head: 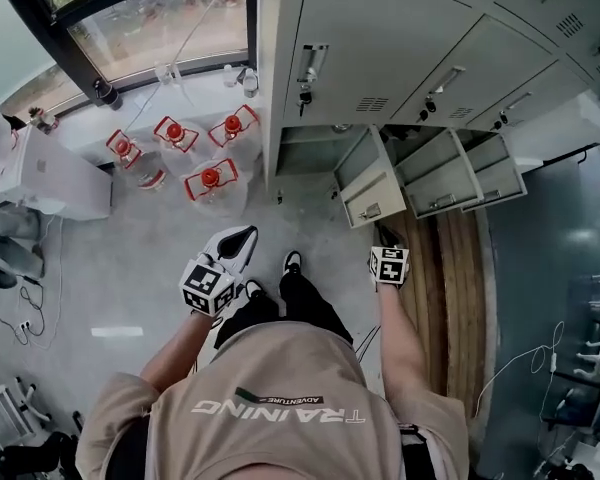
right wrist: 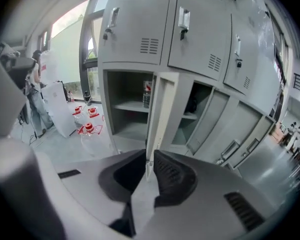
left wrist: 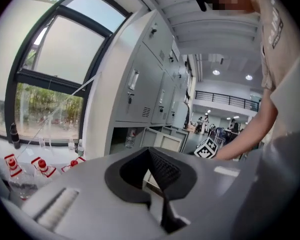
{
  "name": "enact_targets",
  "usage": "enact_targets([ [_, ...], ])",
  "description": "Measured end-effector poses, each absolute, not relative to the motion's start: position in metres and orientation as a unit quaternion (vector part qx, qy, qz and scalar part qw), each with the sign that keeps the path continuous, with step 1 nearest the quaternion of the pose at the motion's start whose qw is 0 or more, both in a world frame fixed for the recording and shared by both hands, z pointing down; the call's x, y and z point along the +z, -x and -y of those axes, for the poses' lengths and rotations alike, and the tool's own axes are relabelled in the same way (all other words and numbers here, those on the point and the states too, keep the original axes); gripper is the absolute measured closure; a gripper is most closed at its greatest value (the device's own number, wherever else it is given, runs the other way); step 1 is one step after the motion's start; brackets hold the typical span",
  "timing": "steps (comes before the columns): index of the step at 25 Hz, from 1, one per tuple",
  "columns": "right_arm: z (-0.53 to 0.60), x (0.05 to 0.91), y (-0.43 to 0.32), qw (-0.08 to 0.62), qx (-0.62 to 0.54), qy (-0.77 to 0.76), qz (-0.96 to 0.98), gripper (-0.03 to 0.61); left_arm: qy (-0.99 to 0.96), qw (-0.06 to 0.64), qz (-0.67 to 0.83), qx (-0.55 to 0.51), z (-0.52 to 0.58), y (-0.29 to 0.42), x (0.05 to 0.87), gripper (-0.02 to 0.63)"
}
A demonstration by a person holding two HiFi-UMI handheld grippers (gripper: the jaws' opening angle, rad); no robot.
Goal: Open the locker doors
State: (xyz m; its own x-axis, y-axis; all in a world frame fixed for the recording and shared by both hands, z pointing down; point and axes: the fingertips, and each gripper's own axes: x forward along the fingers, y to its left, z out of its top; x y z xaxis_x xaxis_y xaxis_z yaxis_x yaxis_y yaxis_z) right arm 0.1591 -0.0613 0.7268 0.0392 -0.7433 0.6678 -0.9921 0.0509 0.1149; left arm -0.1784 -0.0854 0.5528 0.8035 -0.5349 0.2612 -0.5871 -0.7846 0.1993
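Observation:
The grey lockers point(head: 380, 38) stand ahead of me with the upper doors closed. In the bottom row, three doors hang open: the left one point(head: 365, 183), the middle one point(head: 440, 173) and the right one point(head: 498, 168). My left gripper point(head: 242, 236) is held at waist height, left of the lockers, jaws together on nothing point(left wrist: 150, 151). My right gripper point(head: 387, 256) hovers short of the left open door, its tips hidden under the marker cube. Its jaws point(right wrist: 149, 156) stand almost closed, in line with that door's edge point(right wrist: 159, 114) and apart from it.
Several water jugs with red caps point(head: 210, 180) stand on the floor left of the lockers, below a window point(head: 150, 23). A bottle point(right wrist: 147, 94) sits on the shelf of the open left compartment. A white board point(head: 50, 178) leans at far left. Cables lie on the floor point(head: 25, 323).

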Motion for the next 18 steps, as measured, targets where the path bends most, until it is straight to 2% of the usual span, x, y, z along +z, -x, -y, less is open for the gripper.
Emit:
enact_targets([
  [5,0.035,0.712,-0.134,0.248,0.213,-0.605,0.726,0.565,-0.944,0.104,0.302,0.085,0.075,0.147,0.535,0.607],
  [9,0.028,0.642,-0.118,0.135,0.178,-0.621,0.752,0.566,-0.932,0.113,0.332,0.088,0.054,0.133,0.535,0.607],
  [12,0.020,0.588,-0.110,0.077,0.148,-0.600,0.782,0.566,-0.922,0.133,0.353,0.091,0.029,0.111,0.539,0.607],
  [18,-0.015,0.536,-0.106,0.060,0.091,-0.508,0.854,0.566,-0.933,0.086,0.334,0.108,-0.009,0.020,0.522,0.607],
])
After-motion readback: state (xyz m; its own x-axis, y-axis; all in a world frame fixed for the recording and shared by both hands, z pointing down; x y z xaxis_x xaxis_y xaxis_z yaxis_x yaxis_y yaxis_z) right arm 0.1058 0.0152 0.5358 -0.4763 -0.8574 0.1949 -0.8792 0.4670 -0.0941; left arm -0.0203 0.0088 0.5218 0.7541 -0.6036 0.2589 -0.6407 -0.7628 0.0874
